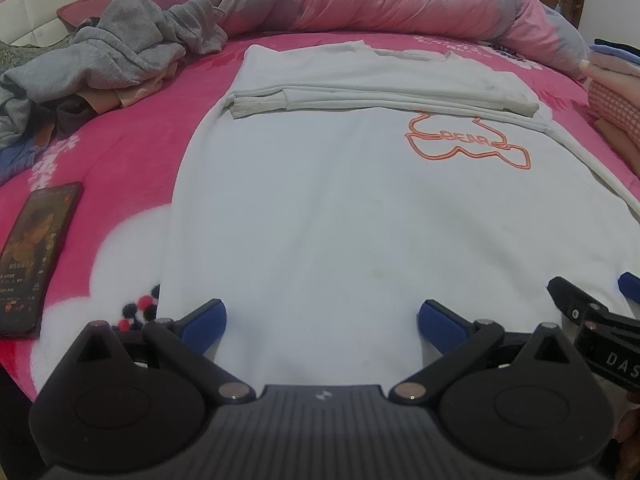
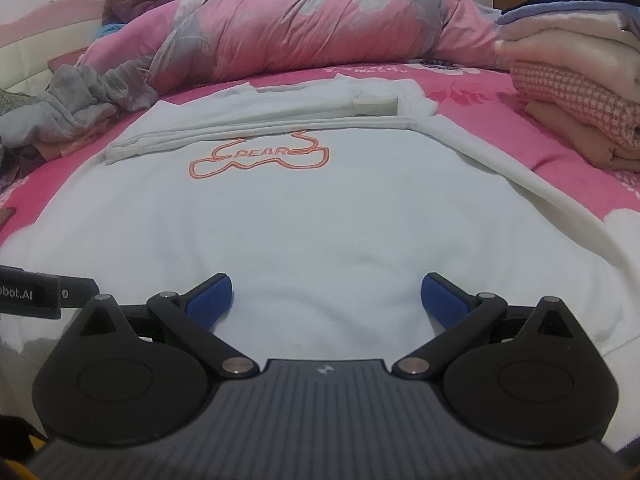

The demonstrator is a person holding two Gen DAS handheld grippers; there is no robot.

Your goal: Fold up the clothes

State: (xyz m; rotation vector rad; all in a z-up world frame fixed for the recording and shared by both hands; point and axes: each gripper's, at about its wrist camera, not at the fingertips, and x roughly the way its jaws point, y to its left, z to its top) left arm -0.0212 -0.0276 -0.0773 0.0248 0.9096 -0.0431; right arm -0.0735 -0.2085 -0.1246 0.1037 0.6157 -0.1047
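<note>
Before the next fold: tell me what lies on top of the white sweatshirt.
Both sleeves lie folded across the white sweatshirt, above its orange logo. Whatever lies beneath it is covered.

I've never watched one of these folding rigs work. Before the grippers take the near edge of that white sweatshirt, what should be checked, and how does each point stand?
1. Left gripper open over the hem: ok.
2. Right gripper open over the hem: ok.
3. Sleeves already folded across the white sweatshirt: ok.
4. Phone off the sweatshirt, on the bedsheet: ok.
5. Grey clothes clear of the sweatshirt: ok.
6. Hem lying flat, one grip catching all layers: cannot tell.
</note>
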